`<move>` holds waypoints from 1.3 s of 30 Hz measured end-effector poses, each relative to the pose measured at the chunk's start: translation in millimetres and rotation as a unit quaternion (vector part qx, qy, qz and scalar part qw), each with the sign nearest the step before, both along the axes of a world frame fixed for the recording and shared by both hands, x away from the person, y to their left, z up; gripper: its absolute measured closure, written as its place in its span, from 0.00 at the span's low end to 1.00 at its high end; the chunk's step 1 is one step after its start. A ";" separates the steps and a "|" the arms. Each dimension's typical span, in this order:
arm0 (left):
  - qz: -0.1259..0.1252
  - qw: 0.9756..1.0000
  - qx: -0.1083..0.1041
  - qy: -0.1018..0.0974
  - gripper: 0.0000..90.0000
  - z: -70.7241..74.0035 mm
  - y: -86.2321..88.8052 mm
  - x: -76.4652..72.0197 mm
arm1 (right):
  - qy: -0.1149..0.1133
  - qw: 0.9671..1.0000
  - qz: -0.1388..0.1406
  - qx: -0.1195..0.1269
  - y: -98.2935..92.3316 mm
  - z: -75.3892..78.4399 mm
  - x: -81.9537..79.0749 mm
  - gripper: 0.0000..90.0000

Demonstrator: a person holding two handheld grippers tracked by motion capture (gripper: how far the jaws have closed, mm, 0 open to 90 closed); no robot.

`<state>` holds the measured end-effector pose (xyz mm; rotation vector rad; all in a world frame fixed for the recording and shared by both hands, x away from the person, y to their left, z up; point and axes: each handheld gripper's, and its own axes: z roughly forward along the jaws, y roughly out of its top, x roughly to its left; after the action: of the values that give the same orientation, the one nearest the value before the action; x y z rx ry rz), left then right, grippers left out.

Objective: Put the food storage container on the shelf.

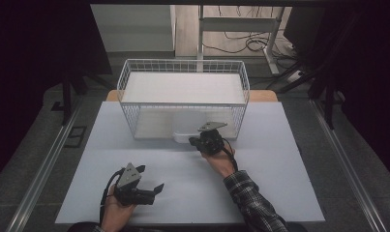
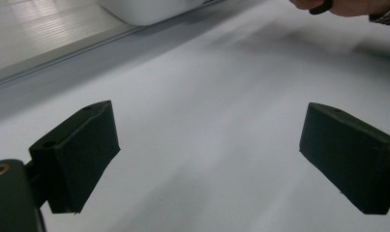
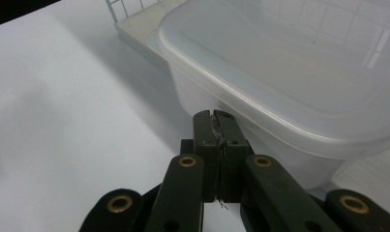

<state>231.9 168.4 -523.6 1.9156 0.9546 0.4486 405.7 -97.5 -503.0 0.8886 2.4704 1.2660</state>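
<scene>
While right gripper (image 3: 216,118) jaws pressed together meet plastic tub (image 3: 279,63), left gripper (image 1: 151,180) jaws wide.

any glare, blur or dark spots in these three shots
High view: dark corners and sides, the white table evenly lit, soft shadows under the hands. Left gripper view: the tabletop looks streaky and soft, the black claw sharper. Right gripper view: window-like glare on the plastic tub lid, the shut claw crisp, the wire basket behind slightly soft.
</scene>
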 end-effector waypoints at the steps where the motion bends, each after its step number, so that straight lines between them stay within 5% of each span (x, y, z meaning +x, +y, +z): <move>1: 0.000 1.000 -0.001 0.000 0.07 -0.1 0.1 0.1 | 0.001 1.000 0.001 0.000 1.5 -0.1 1.6 0.98; 11: 0.000 1.000 -0.010 0.018 0.08 -3.8 2.6 3.7 | -0.018 1.000 -0.003 -0.018 13.5 1.1 13.6 0.98; 30: -0.022 0.999 -0.009 0.022 0.07 -6.2 -2.0 4.4 | -0.027 0.999 -0.028 -0.034 19.6 3.4 36.3 0.98; 39: -0.022 0.999 -0.011 0.023 0.07 -5.6 -1.5 4.4 | -0.030 0.999 -0.028 -0.034 15.9 8.3 30.7 0.91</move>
<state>236.3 166.9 -529.2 1.9308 0.9408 0.3671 436.5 -81.5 -494.7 0.8833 2.4095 1.1652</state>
